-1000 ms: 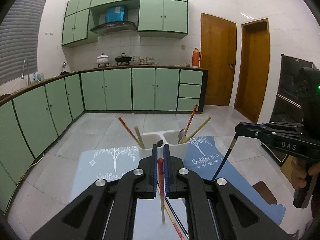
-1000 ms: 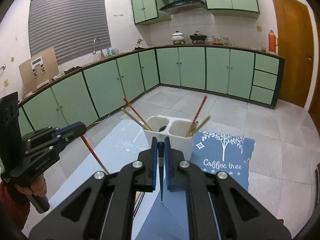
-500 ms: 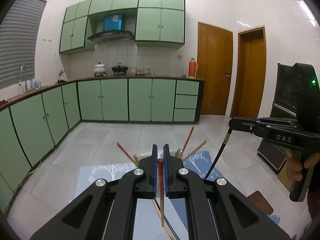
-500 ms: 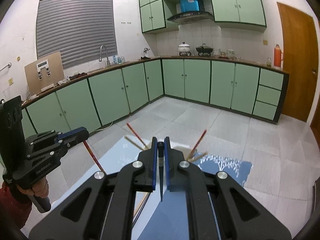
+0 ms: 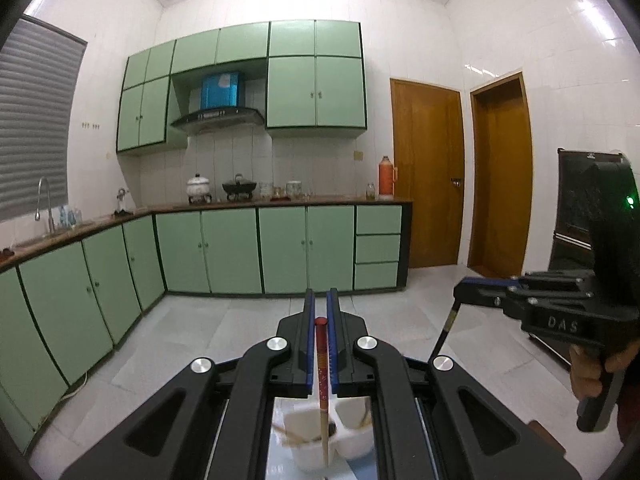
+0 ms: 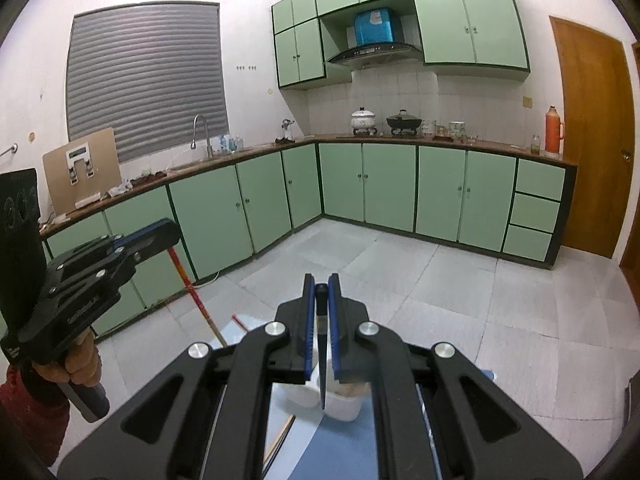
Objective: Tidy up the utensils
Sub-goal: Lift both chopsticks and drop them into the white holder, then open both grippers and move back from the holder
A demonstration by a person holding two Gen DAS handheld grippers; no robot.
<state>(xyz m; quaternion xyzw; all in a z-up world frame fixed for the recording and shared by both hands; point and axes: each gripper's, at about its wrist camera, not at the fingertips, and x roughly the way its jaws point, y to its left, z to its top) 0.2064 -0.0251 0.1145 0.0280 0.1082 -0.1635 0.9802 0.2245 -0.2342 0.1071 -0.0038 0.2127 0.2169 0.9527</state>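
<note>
My left gripper is shut on a red-topped wooden chopstick that hangs down over the white two-compartment utensil holder. My right gripper is shut on a black chopstick hanging over the same holder. Each gripper shows in the other's view: the right one with its black chopstick, the left one with its red chopstick. The holder is mostly hidden by the gripper bodies.
The holder stands on a table with a blue cloth. Green kitchen cabinets run along the far walls. Wooden doors stand at the right, and a tiled floor lies beyond the table.
Both grippers have risen and tilted up with their chopsticks. The holder has dropped from mid-frame to the bottom, behind the gripper bodies.
</note>
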